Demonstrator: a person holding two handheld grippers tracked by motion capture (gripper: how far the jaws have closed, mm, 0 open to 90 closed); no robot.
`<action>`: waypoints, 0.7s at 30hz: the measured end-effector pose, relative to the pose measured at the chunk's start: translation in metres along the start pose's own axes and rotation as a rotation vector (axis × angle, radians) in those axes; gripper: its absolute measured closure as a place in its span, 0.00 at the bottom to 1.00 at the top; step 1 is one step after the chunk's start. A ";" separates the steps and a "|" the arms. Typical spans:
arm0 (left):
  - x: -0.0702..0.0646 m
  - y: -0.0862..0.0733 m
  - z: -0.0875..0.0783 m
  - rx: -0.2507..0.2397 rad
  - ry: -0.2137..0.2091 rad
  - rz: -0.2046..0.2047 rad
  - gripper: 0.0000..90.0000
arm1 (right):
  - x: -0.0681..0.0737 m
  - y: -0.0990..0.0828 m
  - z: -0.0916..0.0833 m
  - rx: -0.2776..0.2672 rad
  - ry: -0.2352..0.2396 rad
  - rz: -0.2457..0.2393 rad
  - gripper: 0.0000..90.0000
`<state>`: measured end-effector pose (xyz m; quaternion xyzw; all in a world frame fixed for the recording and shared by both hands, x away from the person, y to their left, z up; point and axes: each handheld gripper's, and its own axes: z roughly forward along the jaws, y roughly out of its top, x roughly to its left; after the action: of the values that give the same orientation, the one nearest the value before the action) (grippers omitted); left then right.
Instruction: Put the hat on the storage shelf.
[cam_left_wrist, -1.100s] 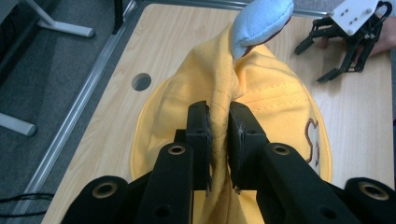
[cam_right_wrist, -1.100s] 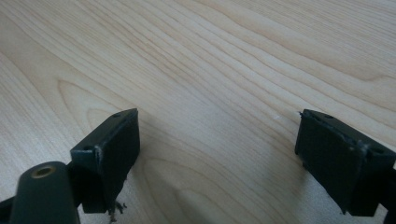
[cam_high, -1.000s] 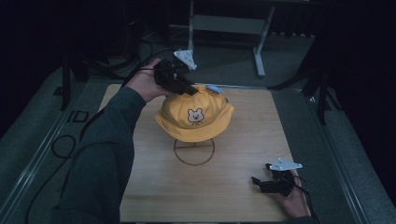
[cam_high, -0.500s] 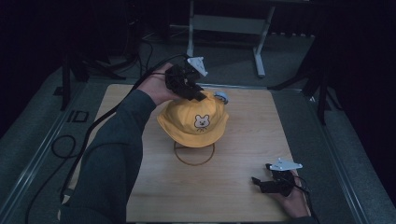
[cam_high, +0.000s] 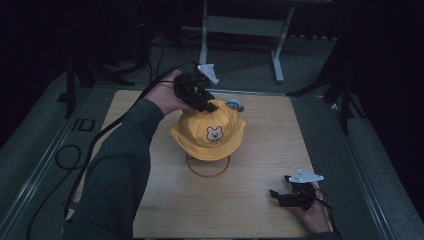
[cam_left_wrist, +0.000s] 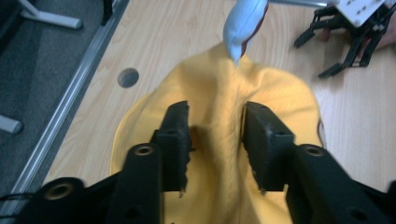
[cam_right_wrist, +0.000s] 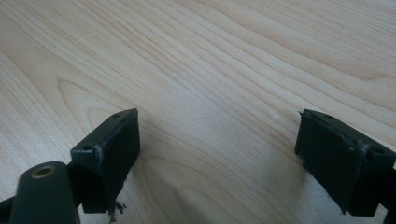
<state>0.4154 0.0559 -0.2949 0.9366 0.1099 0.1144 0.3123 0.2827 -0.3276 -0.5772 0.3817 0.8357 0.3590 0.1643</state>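
A yellow bucket hat (cam_high: 209, 132) with a bear face sits on a thin wire stand with a ring base (cam_high: 207, 169) at the table's middle. My left gripper (cam_high: 209, 106) reaches over the hat's crown from the back left. In the left gripper view a raised fold of the yellow hat (cam_left_wrist: 219, 140) lies between the jaws of my left gripper (cam_left_wrist: 215, 109). These jaws have just been opening and no longer pinch the fold. My right gripper (cam_high: 278, 198) rests open on the table at the front right, with bare wood between its jaws (cam_right_wrist: 217, 121).
A pale blue and white object (cam_high: 234, 105) pokes out just behind the hat (cam_left_wrist: 243, 23). The wooden table (cam_high: 225, 210) has a round hole (cam_left_wrist: 128, 77) and a metal rail (cam_left_wrist: 70, 102) along its edge. Cables trail off the left side (cam_high: 75, 165).
My left hand has shifted a little to the right over the crown, and the hat has settled slightly lower on its stand. The right gripper has kept still.
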 end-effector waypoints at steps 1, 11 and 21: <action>-0.001 0.001 0.000 -0.008 0.001 0.004 0.72 | 0.000 0.000 0.000 0.000 0.000 0.000 0.15; -0.003 0.008 0.003 -0.026 0.015 0.005 0.73 | 0.000 0.000 0.000 0.000 0.000 0.000 0.15; 0.002 0.003 -0.010 -0.080 0.047 -0.047 0.42 | 0.000 0.000 0.000 0.000 0.000 0.000 0.15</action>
<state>0.4148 0.0592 -0.2852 0.9175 0.1347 0.1333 0.3496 0.2827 -0.3277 -0.5772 0.3818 0.8357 0.3590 0.1642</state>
